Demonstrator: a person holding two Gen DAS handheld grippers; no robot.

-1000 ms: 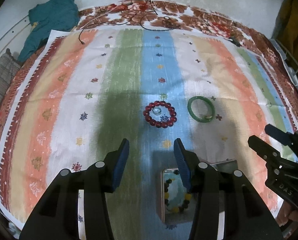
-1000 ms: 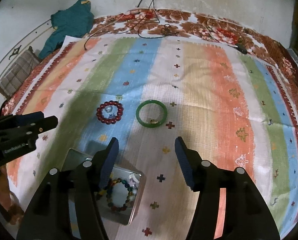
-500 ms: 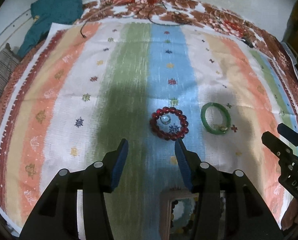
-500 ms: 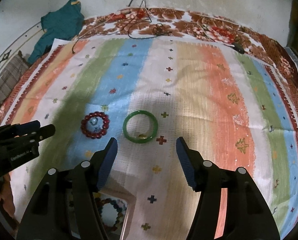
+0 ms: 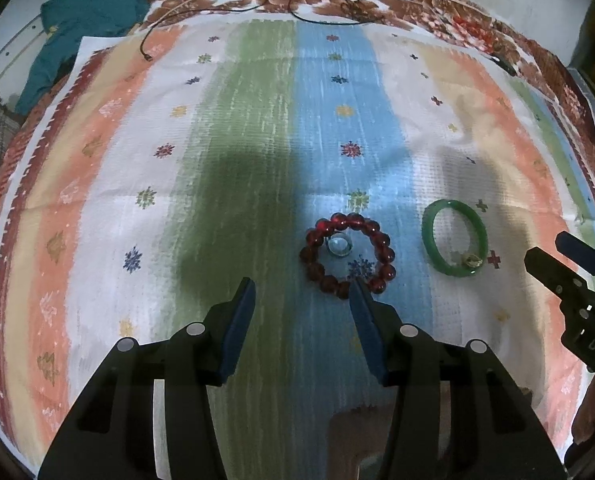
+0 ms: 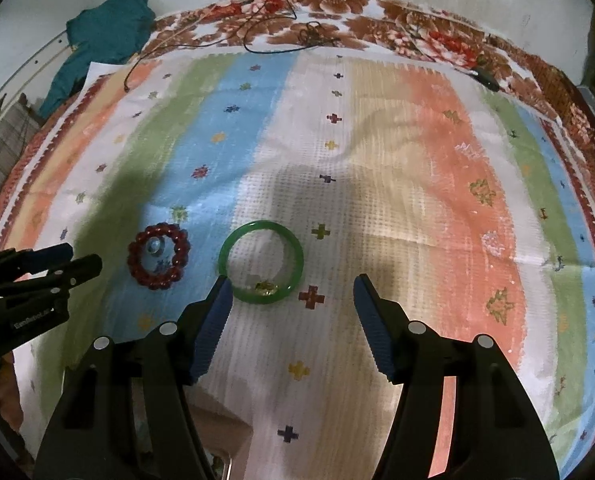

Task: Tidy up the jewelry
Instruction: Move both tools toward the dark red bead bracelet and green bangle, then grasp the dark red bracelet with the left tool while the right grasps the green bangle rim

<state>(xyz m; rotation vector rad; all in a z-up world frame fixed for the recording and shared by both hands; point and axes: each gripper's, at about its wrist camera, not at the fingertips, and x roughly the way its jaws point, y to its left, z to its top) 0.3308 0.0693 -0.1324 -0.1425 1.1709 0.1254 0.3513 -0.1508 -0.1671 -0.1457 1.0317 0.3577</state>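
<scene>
A red bead bracelet [image 5: 348, 255] lies on the striped cloth with a small clear ring [image 5: 338, 245] inside it. A green bangle [image 5: 454, 243] lies to its right with a small gold piece [image 5: 471, 260] inside its near edge. My left gripper [image 5: 302, 292] is open and empty, its right finger just touching the near side of the red bracelet. My right gripper [image 6: 290, 288] is open and empty, its left fingertip at the green bangle [image 6: 261, 267]. The red bracelet [image 6: 159, 255] lies to the left in the right wrist view.
The striped cloth [image 5: 257, 140] covers a floral bedspread. A teal garment [image 5: 89, 16] lies at the far left and black cables [image 5: 317, 4] at the far edge. The corner of a metal box [image 6: 221, 464] shows at the bottom edge, under my grippers.
Both grippers have moved forward toward the bracelets. The metal box with beads has slid almost out of view at the bottom. Both stay open.
</scene>
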